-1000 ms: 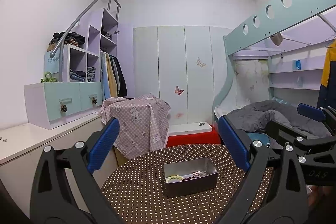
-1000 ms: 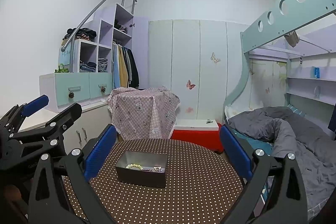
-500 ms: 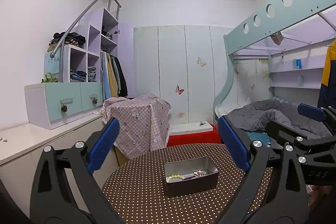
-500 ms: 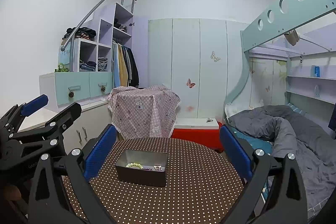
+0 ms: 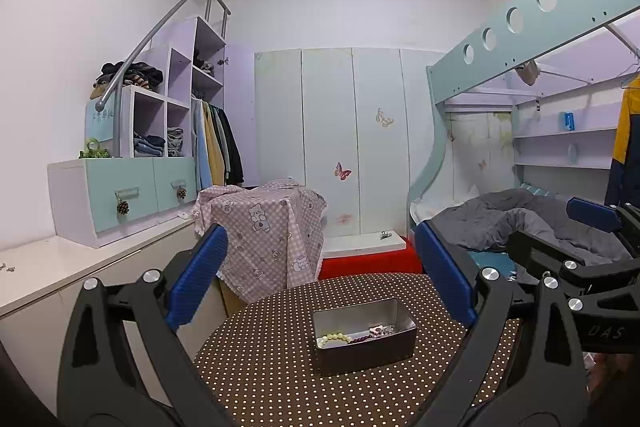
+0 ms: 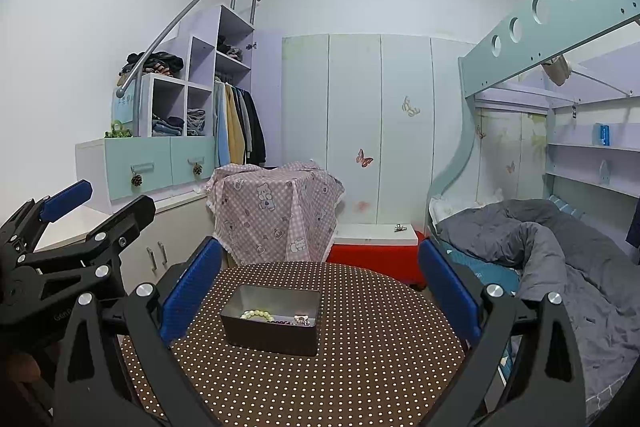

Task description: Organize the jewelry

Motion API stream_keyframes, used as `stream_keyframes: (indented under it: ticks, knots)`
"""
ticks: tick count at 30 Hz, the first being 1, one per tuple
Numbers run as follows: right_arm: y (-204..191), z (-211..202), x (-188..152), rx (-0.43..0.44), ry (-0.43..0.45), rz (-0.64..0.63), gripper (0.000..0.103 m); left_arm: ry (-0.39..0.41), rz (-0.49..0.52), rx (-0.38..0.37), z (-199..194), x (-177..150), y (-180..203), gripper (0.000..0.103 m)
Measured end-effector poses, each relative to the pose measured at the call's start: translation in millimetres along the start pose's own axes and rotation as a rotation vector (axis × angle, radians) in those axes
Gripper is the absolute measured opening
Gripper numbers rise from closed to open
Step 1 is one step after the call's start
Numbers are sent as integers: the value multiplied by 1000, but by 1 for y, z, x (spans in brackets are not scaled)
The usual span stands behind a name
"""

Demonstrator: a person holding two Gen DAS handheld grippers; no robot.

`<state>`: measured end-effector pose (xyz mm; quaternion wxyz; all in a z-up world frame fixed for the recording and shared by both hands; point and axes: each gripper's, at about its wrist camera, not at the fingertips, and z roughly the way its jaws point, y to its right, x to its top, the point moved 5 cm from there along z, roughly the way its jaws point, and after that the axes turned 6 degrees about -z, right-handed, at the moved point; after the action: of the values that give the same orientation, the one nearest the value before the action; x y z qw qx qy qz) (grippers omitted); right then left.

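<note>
A dark metal tin (image 5: 366, 347) (image 6: 272, 331) stands on a round table with a brown polka-dot cloth (image 5: 280, 367) (image 6: 360, 367). Inside lie a pale green bead bracelet (image 5: 335, 338) (image 6: 257, 315), dark beads and a small pink piece (image 5: 380, 329) (image 6: 301, 319). My left gripper (image 5: 320, 271) is open and empty, held above and behind the tin. My right gripper (image 6: 320, 269) is open and empty, likewise above the table. Each gripper shows at the edge of the other's view: the right one (image 5: 592, 235) and the left one (image 6: 96, 203).
A low stand draped in pink checked cloth (image 5: 264, 227) is behind the table. A red box with a white top (image 5: 368, 255) sits by the wardrobe. A bed with a grey duvet (image 6: 540, 247) is on the right, a white counter (image 5: 60, 263) on the left.
Both views have lifted and pulled back very slightly; the tin and its contents have not moved. Both grippers stay open.
</note>
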<state>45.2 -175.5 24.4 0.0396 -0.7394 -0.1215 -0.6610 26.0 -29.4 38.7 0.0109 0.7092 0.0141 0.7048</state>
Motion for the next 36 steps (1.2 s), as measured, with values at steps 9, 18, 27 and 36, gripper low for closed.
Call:
stream_keyframes:
  ticks: [9, 18, 27, 36]
  knots:
    - [-1, 1, -1, 1, -3, 1, 95, -1, 0, -1, 1, 0, -1, 93]
    - [-1, 1, 0, 0, -4, 1, 95, -2, 2, -1, 1, 0, -3, 93]
    - [-1, 1, 0, 1, -5, 2, 95, -3, 1, -3, 1, 0, -5, 93]
    - [-1, 2, -1, 0, -8, 2, 95, -6, 4, -2, 0, 0, -8, 93]
